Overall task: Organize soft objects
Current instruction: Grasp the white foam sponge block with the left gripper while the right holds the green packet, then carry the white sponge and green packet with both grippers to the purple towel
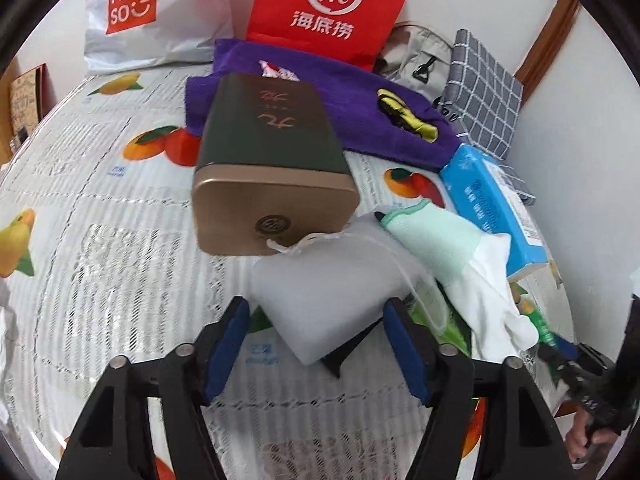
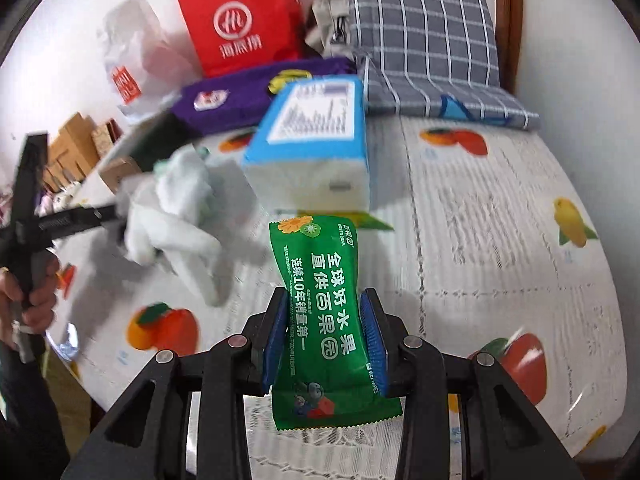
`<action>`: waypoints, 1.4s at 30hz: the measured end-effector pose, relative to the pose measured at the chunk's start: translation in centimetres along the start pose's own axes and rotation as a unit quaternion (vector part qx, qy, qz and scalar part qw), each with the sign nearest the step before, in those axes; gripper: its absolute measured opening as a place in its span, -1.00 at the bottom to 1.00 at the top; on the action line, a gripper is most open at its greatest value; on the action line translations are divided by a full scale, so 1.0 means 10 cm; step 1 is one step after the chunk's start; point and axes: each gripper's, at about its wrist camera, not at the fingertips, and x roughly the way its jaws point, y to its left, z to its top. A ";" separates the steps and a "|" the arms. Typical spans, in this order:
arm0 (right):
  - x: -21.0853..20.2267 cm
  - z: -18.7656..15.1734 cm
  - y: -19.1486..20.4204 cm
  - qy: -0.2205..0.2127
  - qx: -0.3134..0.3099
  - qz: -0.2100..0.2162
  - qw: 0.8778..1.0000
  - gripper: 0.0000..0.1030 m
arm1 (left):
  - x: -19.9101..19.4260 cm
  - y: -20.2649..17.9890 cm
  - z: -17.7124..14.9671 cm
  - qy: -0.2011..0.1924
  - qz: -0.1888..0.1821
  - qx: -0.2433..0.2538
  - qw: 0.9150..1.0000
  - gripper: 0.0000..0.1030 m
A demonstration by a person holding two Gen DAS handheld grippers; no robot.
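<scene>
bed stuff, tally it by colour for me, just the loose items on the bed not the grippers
red: 1, paper bag
white: 3, plastic bag, pouch, glove
purple: 1, towel
grey: 1, checked cloth
blue: 1, tissue pack
green: 2, wipes packet, box
total: 9

We see the left gripper point(image 1: 316, 338) and right gripper point(image 2: 326, 340) built alike — matte black angular linkage arms with triangular cut-outs, round silver pivot screws at the joints, and ribbed blue pads point(image 2: 374, 344) lining the fingers. A bare-skinned hand point(image 2: 24, 292) grips a black handle — dark sleeve below.
</scene>
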 end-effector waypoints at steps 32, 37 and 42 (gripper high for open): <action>-0.09 0.00 0.12 -0.024 0.032 -0.021 0.999 -0.42 | -0.64 0.04 -0.13 -0.040 0.025 -0.024 0.999 0.05; -0.20 0.00 0.14 -0.035 0.038 -0.013 0.999 -0.42 | -0.77 -0.02 -0.13 -0.048 0.028 -0.022 0.998 0.05; -0.30 0.04 0.16 -0.040 0.039 -0.008 0.998 -0.42 | -0.89 -0.07 -0.10 -0.051 0.031 -0.023 0.998 0.06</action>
